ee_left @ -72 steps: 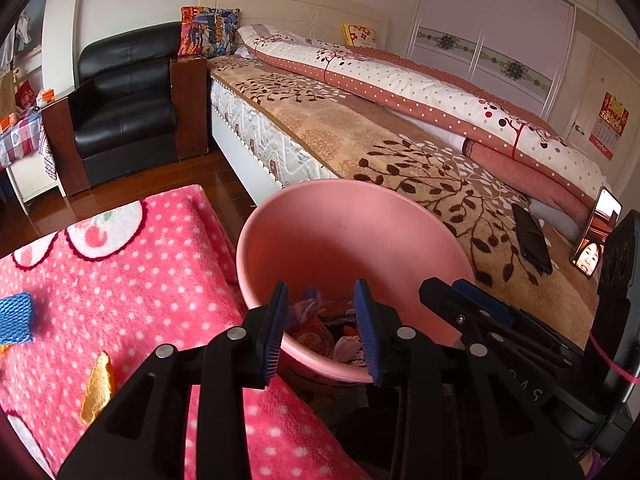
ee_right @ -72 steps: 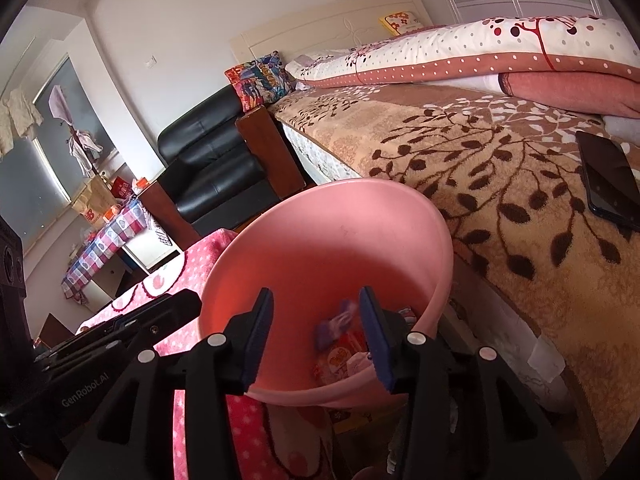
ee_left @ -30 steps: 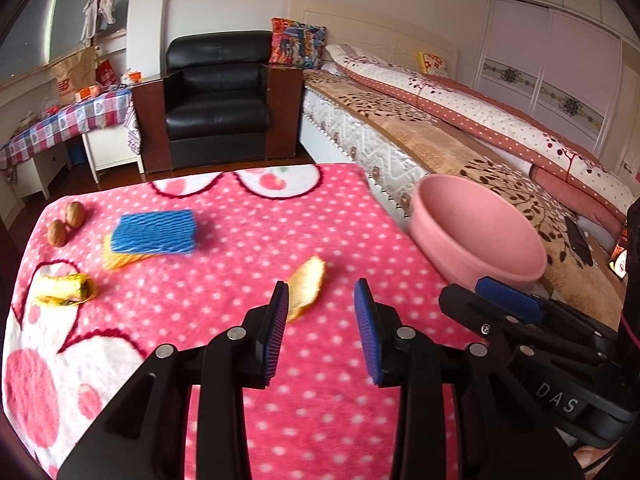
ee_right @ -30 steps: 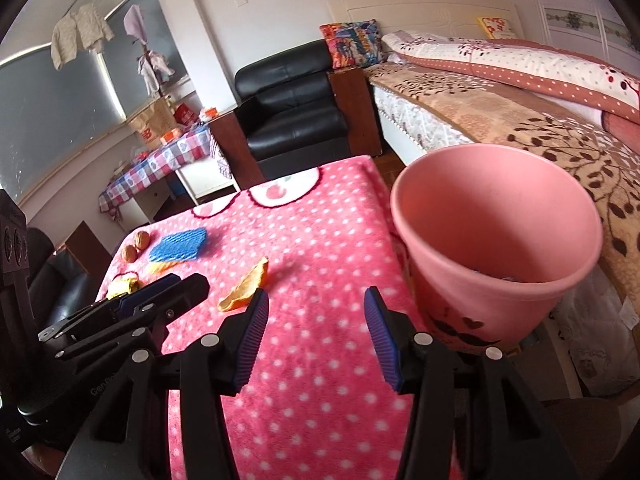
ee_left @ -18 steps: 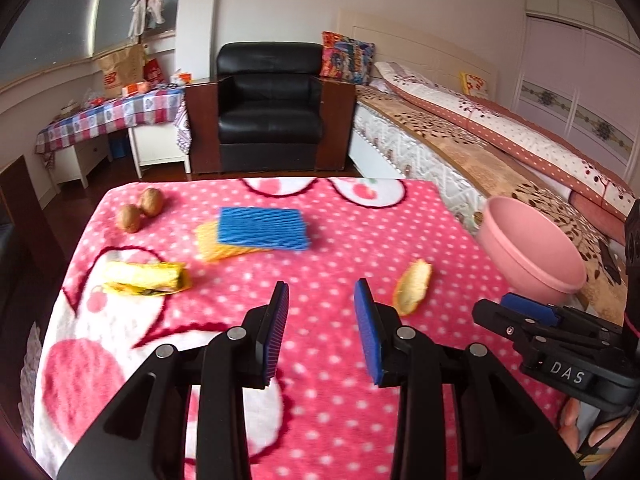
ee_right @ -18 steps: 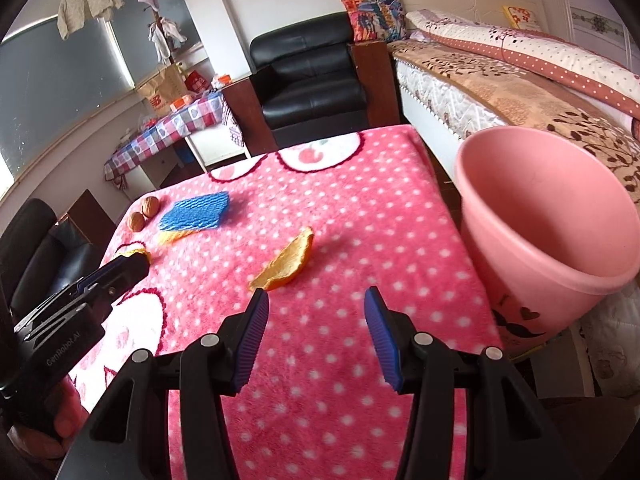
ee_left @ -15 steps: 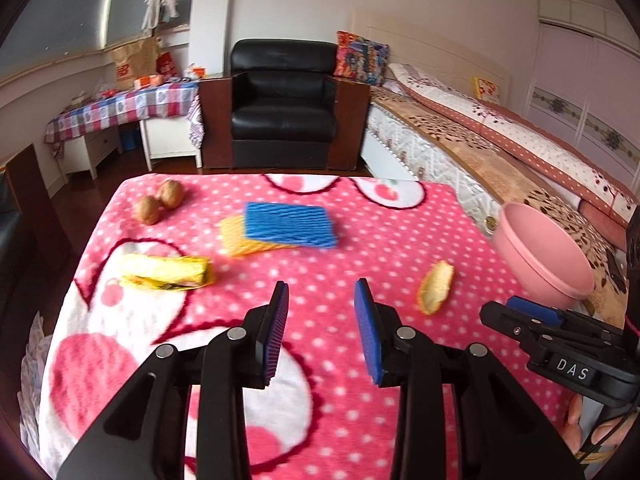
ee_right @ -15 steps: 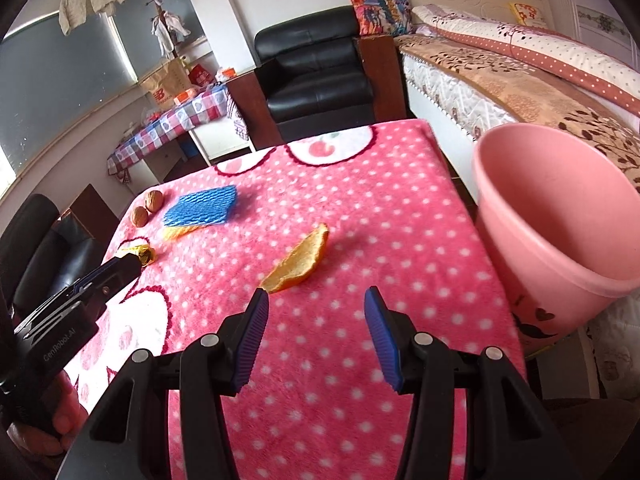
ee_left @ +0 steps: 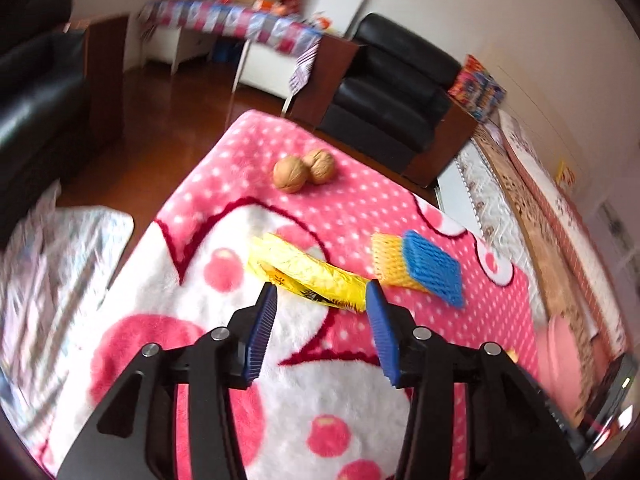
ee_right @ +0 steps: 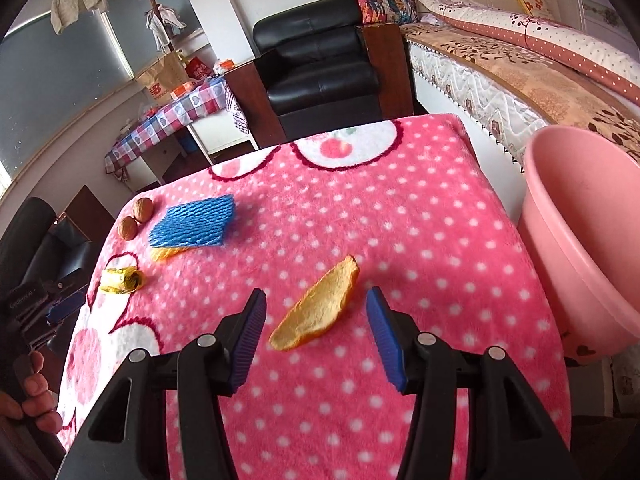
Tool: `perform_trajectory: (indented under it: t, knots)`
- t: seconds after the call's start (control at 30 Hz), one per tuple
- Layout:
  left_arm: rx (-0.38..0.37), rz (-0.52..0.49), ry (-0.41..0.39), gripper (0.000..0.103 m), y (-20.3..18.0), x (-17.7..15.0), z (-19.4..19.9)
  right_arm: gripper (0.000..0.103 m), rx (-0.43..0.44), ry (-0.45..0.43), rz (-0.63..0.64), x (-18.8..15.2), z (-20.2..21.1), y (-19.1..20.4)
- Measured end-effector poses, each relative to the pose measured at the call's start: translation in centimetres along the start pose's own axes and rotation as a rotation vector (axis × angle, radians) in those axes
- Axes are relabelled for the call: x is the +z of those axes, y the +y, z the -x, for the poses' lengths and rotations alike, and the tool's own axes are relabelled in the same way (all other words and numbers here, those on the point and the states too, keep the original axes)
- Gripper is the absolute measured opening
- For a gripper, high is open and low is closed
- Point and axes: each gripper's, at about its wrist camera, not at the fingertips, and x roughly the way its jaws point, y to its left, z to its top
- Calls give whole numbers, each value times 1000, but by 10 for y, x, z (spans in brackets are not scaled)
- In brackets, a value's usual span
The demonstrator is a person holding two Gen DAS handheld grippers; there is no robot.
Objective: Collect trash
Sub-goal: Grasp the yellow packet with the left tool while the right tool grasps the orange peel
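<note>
Left tool (ee_left: pixel 322 300) spread wide, empty, above yellow wrapper (ee_left: pixel 306 276) on pink dotted bench (ee_right: pixel 400 208); right tool (ee_right: pixel 316 306) spread wide, empty, orange peel (ee_right: pixel 318 304) between fingers, no contact; blue foam net (ee_right: pixel 192 222) over yellow foam net (ee_left: pixel 386 256), two walnuts (ee_left: pixel 302 170) near far corner; pink trash bin (ee_right: pixel 580 240) beside bench right edge

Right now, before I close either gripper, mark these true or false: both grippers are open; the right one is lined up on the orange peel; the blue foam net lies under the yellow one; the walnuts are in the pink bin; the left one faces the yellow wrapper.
1. Both the left gripper and the right gripper are open. True.
2. The right gripper is lined up on the orange peel. True.
3. The blue foam net lies under the yellow foam net. False: blue lies on top.
4. The walnuts are in the pink bin. False: they sit on the pink blanket.
5. The left gripper faces the yellow wrapper. True.
</note>
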Motion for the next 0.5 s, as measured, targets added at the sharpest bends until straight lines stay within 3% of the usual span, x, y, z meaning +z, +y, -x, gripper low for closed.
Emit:
perform_trajectory:
  t: [0.27,0.37,0.47,0.5]
  knots:
    - [28,200,109,47,7,17,-42,52,28,5,27,-1,-13,1]
    - [83,207,102,46,4,17,-52,52,48,6,20,-1,-14,-1]
    - [114,144,57,46,-6,15,-51,52,74,9,8,-1,-15,-3]
    - [125,126,51,42,-7,14,-52,52,80,11,6,-2,-15,-4]
